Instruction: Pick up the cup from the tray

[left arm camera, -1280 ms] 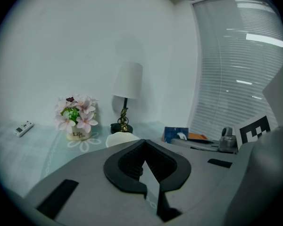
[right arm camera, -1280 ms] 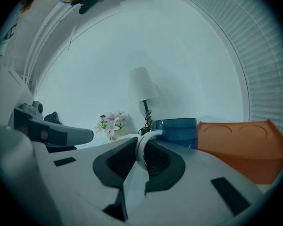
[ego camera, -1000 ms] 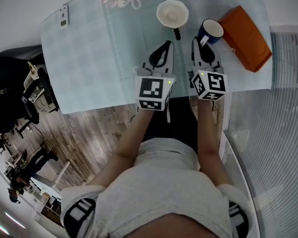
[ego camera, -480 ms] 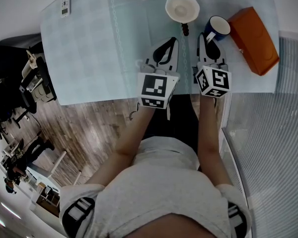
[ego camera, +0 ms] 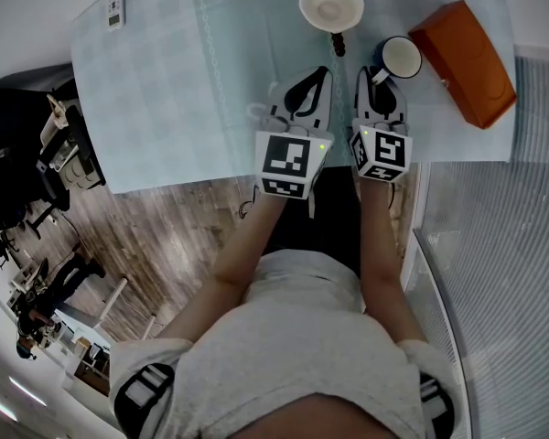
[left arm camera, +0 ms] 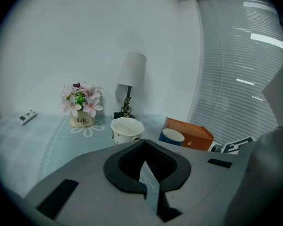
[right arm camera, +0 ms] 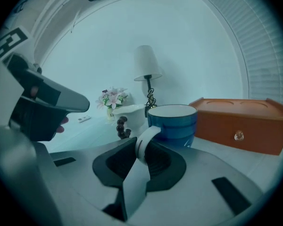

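Lower now than a moment ago, my right claw [right arm camera: 140,160] pinches the white handle of the blue cup [right arm camera: 172,122], just beside the orange box [right arm camera: 240,124] over the bench [ego camera: 165,90]. My left claw [left arm camera: 147,173] is pressed together, empty.

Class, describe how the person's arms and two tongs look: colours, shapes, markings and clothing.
The left tongs and right tongs have pale grey bodies with a black-rimmed, teardrop-shaped opening between the jaws. Each carries a white cube with black square markers and a small green light. The person wears a light grey short-sleeved T-shirt with black-and-white patches at the shoulders.
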`<state>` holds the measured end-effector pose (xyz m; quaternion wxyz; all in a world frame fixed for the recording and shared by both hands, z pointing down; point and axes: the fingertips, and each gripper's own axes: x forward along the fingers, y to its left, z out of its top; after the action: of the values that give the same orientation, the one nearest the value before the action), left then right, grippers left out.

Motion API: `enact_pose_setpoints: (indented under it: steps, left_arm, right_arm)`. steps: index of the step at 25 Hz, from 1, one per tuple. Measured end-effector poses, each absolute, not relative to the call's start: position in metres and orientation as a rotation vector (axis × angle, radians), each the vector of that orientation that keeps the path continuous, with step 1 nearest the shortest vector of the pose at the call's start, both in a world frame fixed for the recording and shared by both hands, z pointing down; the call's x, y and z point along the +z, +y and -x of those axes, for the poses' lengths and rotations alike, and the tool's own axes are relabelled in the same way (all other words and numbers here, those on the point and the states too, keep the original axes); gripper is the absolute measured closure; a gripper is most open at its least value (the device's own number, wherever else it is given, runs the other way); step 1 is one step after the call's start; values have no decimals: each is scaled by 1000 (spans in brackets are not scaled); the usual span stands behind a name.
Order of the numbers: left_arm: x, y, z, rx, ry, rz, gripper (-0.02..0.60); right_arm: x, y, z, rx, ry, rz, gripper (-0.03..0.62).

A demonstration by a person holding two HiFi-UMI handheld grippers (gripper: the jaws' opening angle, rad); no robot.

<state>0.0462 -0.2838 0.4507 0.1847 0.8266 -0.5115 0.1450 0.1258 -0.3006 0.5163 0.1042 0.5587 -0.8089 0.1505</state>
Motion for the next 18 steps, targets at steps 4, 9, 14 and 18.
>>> enact_pose_setpoints:
  steps: [4, 9, 14, 18]
  left_arm:
    - [453, -280, -50, 420, -1424, -2335, 577]
    - [455, -275, -56, 426, -1408, -2345, 577]
    - [453, -274, -60, 419, -1401, -2360, 577]
    - [446, -277, -65, 398, -1398, -2378, 577]
  right_arm:
    - [519, -295, -126, 390, -2346, -1671, 551]
    - [520, -288, -131, 421, -2320, -1712, 539]
    - [516, -272, -140, 455, -2297, -1754, 510]
    - [492, -262, -154, 426, -2283, -1832, 513]
